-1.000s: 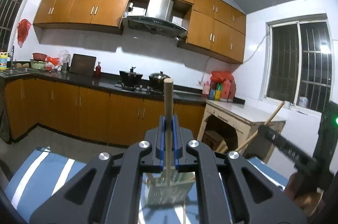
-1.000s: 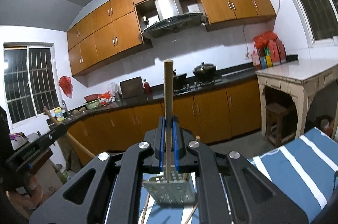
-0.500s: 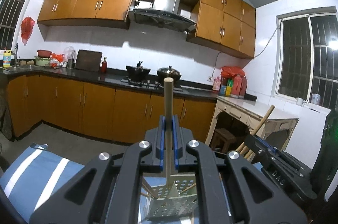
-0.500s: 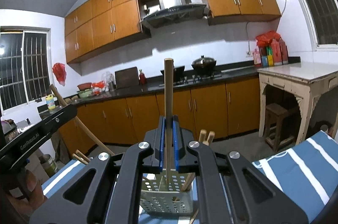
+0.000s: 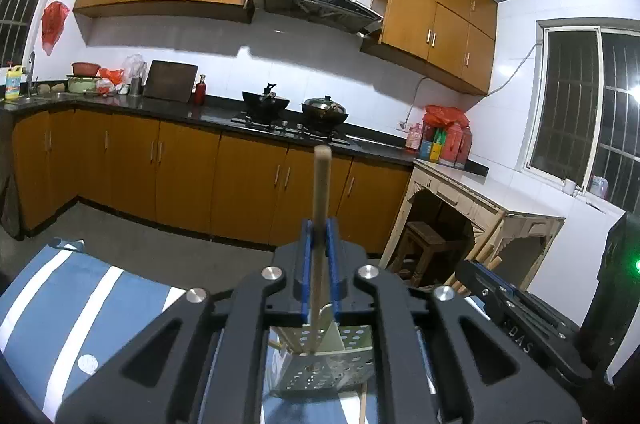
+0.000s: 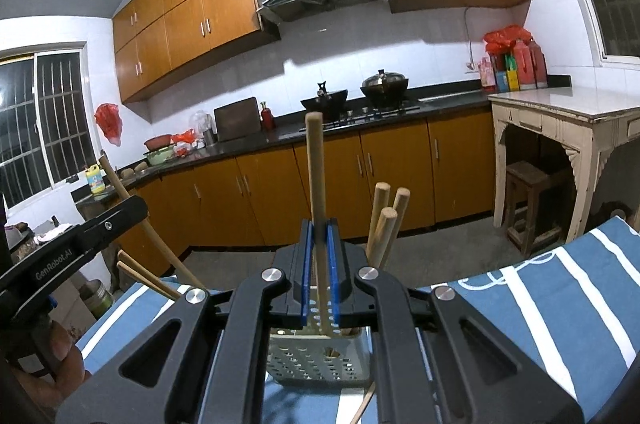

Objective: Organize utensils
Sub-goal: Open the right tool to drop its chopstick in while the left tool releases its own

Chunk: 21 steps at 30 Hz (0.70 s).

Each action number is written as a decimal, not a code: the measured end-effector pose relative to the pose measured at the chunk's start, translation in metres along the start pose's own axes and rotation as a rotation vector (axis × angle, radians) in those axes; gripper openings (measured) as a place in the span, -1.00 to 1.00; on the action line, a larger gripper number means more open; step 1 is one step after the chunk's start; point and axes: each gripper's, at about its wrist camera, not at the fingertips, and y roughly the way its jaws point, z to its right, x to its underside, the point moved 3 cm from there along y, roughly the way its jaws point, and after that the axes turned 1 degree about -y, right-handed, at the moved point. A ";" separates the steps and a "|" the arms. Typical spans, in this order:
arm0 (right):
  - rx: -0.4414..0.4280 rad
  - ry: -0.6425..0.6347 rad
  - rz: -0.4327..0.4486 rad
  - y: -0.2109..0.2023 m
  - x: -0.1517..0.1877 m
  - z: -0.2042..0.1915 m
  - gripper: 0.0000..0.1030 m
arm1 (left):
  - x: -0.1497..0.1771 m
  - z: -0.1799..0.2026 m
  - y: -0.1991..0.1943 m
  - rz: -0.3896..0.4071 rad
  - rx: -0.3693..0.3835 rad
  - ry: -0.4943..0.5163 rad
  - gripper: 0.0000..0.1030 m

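Left wrist view: the left gripper [image 5: 320, 244] has its fingers clamped on a wooden utensil handle [image 5: 319, 192], upright over the perforated metal holder [image 5: 356, 340] — standing on a blue striped cloth [image 5: 80, 308].

Right wrist view: the right gripper [image 6: 319, 248] likewise pinches a wooden handle [image 6: 314, 164] above the holder [image 6: 316, 364], beside three more handles [image 6: 386, 224] standing in it.

One perforated metal utensil holder [image 6: 320, 360]; three wooden handles [image 6: 386, 224] standing in it right of centre; two chopsticks [image 6: 144, 274] lower left; two woks [image 6: 384, 84] on the stove; two grippers, each clamping one wooden stick.
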 end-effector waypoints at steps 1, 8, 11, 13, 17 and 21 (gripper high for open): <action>0.002 -0.001 0.000 -0.002 0.000 -0.001 -0.82 | 0.000 -0.002 -0.003 0.000 -0.002 -0.002 -0.71; 0.020 0.001 0.042 -0.027 -0.007 0.002 -0.33 | -0.005 -0.008 -0.025 0.026 -0.011 -0.023 -0.40; 0.023 -0.003 0.057 -0.043 -0.008 0.001 -0.33 | -0.009 -0.009 -0.040 0.043 -0.011 -0.030 -0.33; 0.032 -0.005 0.060 -0.055 -0.006 0.001 -0.32 | -0.010 -0.010 -0.051 0.055 -0.011 -0.034 -0.29; 0.055 0.005 0.038 -0.071 0.014 0.008 -0.24 | -0.003 -0.016 -0.075 0.055 -0.034 -0.033 -0.21; 0.088 0.018 -0.053 -0.068 0.047 0.018 -0.24 | 0.021 -0.028 -0.091 0.011 -0.070 -0.032 -0.17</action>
